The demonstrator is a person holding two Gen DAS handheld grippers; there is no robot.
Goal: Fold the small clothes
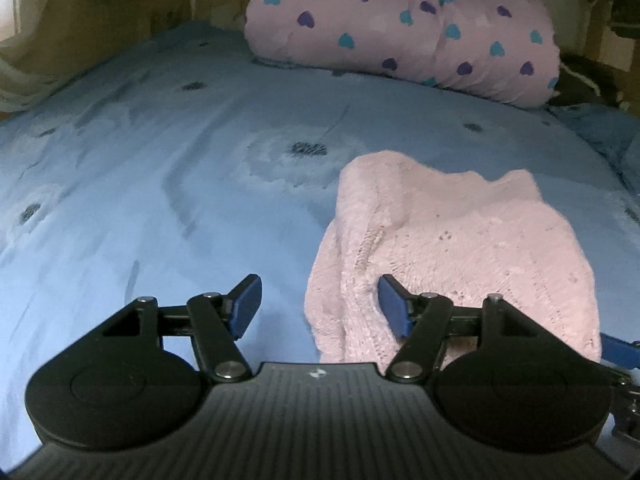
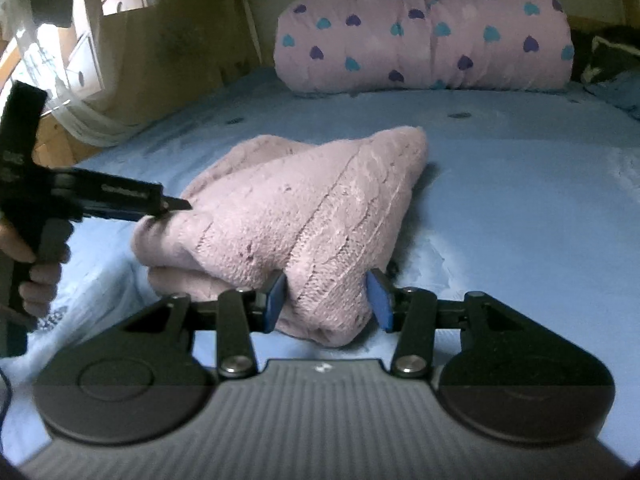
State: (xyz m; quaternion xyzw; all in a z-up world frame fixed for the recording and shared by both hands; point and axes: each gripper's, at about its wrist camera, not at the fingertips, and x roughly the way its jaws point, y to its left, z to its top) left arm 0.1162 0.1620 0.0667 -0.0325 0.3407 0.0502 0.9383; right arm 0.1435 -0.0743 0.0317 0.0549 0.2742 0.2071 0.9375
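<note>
1. Left wrist view: left gripper, fingers spread wide and released; the right-hand blue pad rests against the near edge of the pale pink knitted sweater, nothing pinched between the pads.
2. Right wrist view: right gripper, fingers clenched on a bunched near corner of the sweater, which is humped on the blue floral bed sheet.
3. Sweater's underside and far hem are hidden by its own folds.
4. Left gripper's tip meets the sweater's left edge; contact is hard to make out.
5. Pink heart-print pillow lies at the bed's far end, well apart.
</note>
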